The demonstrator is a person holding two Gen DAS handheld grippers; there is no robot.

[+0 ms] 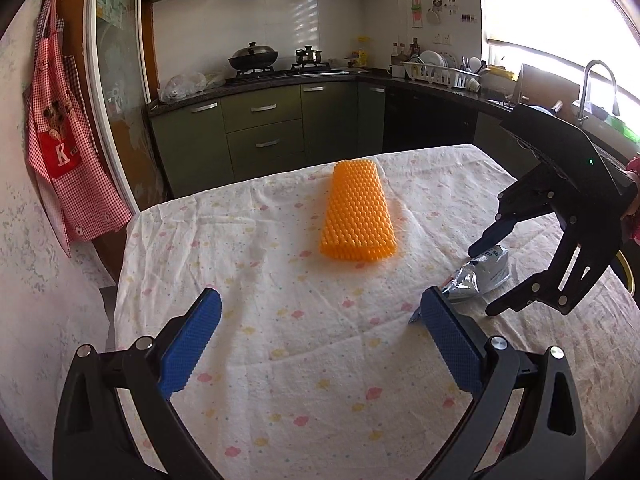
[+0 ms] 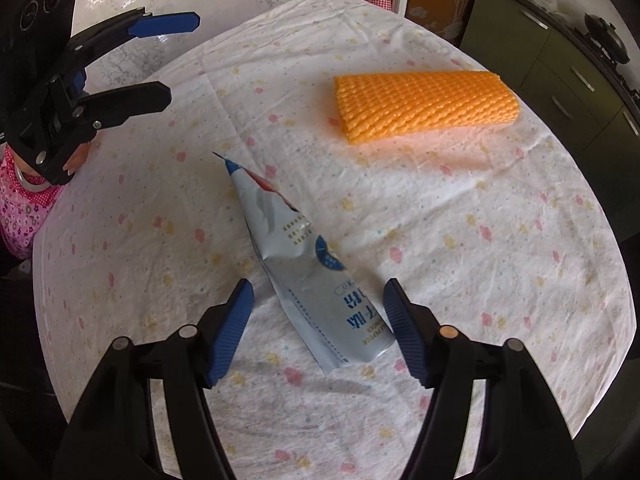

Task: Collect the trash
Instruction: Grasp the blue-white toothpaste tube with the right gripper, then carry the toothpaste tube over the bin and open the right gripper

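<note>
Right gripper [image 2: 318, 326] released, straddling grey wrapper [image 2: 298, 264] flat on bench [image 2: 500, 260]. Orange foam net [image 2: 426, 106] at 1 o'clock. Left gripper [image 1: 320, 340] released, holding nothing.

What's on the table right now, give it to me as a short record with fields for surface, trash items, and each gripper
surface: table under a white floral cloth
trash item 1: orange foam net sleeve, lying flat, far side, untouched
trash item 2: crumpled silver-blue pouch, lying flat, apart from the sleeve
left gripper: open, empty, facing the sleeve
right gripper: open, empty, fingers either side of the pouch's near end; contact cannot be told
collected so far: nothing held
</note>
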